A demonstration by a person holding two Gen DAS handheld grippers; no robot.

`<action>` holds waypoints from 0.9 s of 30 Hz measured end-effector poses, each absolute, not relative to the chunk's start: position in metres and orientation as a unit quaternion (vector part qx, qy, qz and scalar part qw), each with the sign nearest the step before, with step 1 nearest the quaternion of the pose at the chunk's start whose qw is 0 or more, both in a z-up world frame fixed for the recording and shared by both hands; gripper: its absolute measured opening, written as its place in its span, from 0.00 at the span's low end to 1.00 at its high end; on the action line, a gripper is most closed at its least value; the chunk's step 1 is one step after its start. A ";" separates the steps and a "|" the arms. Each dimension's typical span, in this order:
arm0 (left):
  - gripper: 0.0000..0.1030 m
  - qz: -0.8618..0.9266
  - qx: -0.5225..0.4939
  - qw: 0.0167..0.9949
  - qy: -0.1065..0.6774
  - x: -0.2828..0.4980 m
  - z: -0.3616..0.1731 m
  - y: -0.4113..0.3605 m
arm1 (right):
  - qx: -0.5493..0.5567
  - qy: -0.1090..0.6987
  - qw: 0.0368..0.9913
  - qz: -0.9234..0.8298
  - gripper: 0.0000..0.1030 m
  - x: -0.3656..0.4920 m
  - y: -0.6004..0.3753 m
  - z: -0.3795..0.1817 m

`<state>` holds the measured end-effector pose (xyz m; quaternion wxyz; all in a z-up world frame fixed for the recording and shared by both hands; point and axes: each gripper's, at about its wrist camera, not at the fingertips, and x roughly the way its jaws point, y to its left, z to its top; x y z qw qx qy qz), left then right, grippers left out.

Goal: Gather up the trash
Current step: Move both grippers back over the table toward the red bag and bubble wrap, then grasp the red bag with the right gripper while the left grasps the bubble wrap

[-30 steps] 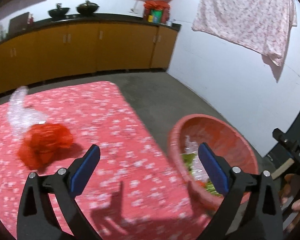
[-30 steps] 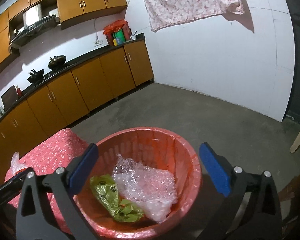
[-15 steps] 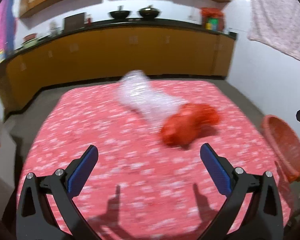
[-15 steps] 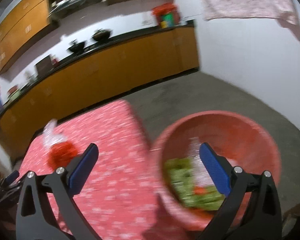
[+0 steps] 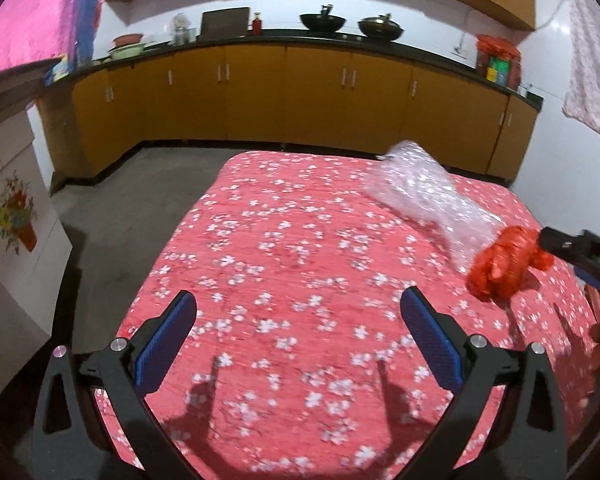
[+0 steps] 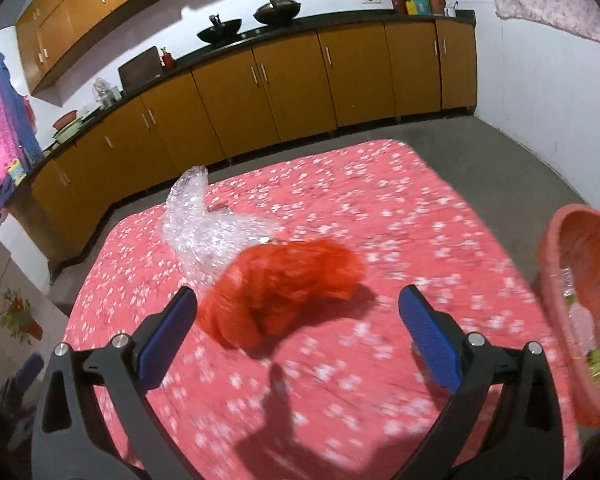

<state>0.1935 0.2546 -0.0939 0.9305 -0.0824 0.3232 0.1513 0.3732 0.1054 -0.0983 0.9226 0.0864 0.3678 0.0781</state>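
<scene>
Swung from basket (image 6: 580,280) toward red bag (image 6: 284,284), frame centre; right gripper (image 6: 298,320) fingers wide, empty; soft, light, crumpled—pinch mid-bulge.

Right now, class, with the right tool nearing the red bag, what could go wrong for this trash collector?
1. The red bag touches the bubble wrap; closing the right tool might snag both or drag the wrap.
2. The basin sits off the edge of the table, so a loosely pinched bag could drop to the floor.
3. The left tool hangs open over bare cloth, too far to help.
</scene>
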 end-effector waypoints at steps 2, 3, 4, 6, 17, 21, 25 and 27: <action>0.98 0.156 -0.088 0.929 0.323 0.195 -0.095 0.260 | 0.076 0.372 0.923 0.064 0.96 0.383 0.116 -0.104; 0.98 0.157 -0.089 0.929 0.324 0.196 -0.096 0.261 | 0.066 0.376 0.923 0.052 0.96 0.389 0.122 -0.109; 0.98 0.157 -0.091 0.929 0.324 0.197 -0.096 0.263 | 0.060 0.380 0.922 0.043 0.96 0.393 0.124 -0.112; 0.98 0.155 -0.092 0.929 0.323 0.199 -0.097 0.265 | 0.062 0.392 0.917 0.035 0.95 0.402 0.122 -0.118; 0.98 0.127 -0.091 0.932 0.327 0.222 -0.096 0.244 | 0.015 0.389 0.916 0.099 0.47 0.398 0.126 -0.123; 0.98 0.110 -0.094 0.935 0.325 0.234 -0.092 0.228 | 0.011 0.379 0.919 0.107 0.39 0.389 0.112 -0.119; 0.98 0.083 -0.104 0.937 0.324 0.251 -0.089 0.210 | 0.007 0.367 0.925 0.103 0.30 0.382 0.091 -0.117; 0.98 0.069 -0.107 0.938 0.324 0.263 -0.088 0.200 | 0.016 0.367 0.925 0.098 0.29 0.381 0.079 -0.118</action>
